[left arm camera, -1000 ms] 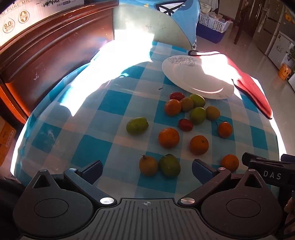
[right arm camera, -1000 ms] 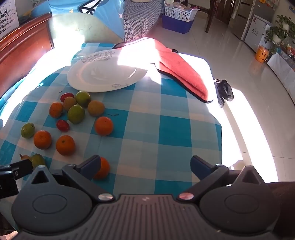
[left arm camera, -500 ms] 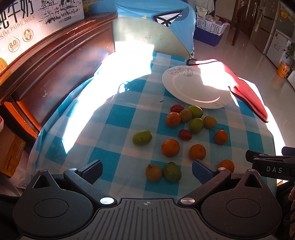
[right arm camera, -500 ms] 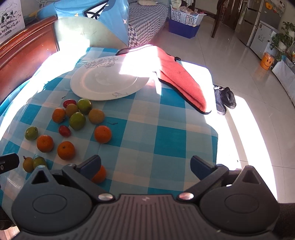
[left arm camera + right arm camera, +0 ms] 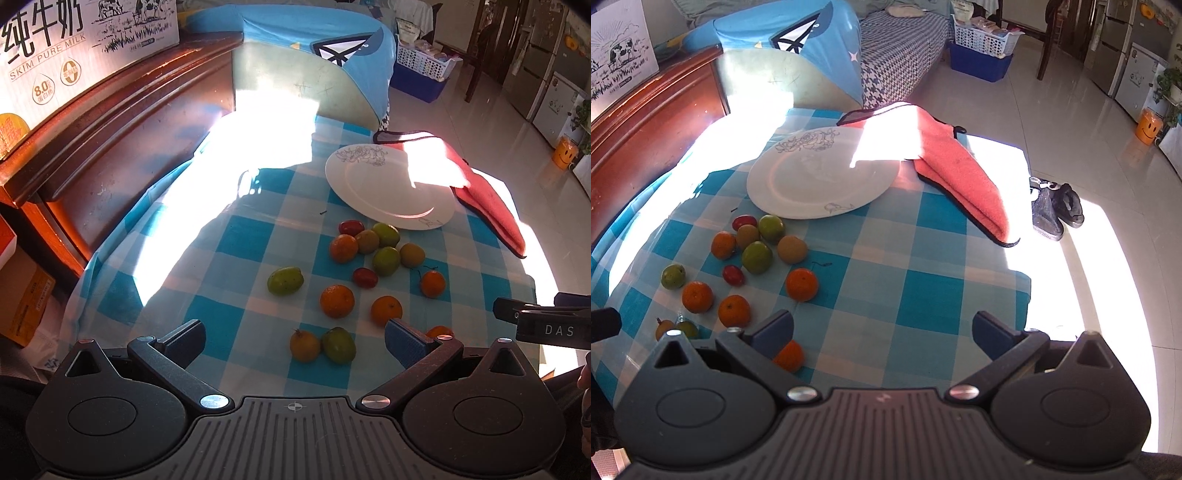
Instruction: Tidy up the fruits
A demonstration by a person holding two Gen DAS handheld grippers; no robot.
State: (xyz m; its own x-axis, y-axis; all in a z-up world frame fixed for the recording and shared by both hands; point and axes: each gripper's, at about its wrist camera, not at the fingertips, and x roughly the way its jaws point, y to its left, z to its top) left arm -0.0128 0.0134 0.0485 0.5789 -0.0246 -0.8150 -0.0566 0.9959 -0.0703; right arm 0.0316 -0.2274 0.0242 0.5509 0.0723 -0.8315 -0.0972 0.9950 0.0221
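Observation:
Several small fruits lie loose on the blue checked tablecloth [image 5: 240,236]: oranges [image 5: 337,301], green fruits [image 5: 285,280], red ones [image 5: 365,277] and brownish ones [image 5: 304,345]. An empty white plate [image 5: 388,186] with a flower print sits beyond them; it also shows in the right wrist view [image 5: 820,173]. My left gripper [image 5: 293,338] is open and empty, held above the near fruits. My right gripper [image 5: 882,330] is open and empty, with an orange [image 5: 790,356] partly hidden behind its left finger.
A red-orange cloth [image 5: 955,166] lies at the plate's right, draped over the table edge. A dark wooden headboard [image 5: 110,140] borders the left side. A chair with blue fabric [image 5: 314,70] stands at the far end. Shoes [image 5: 1054,206] sit on the tiled floor right of the table.
Both grippers have pulled back and up from the table, so the fruits and plate look smaller and farther. Both stay open. No fruit has moved.

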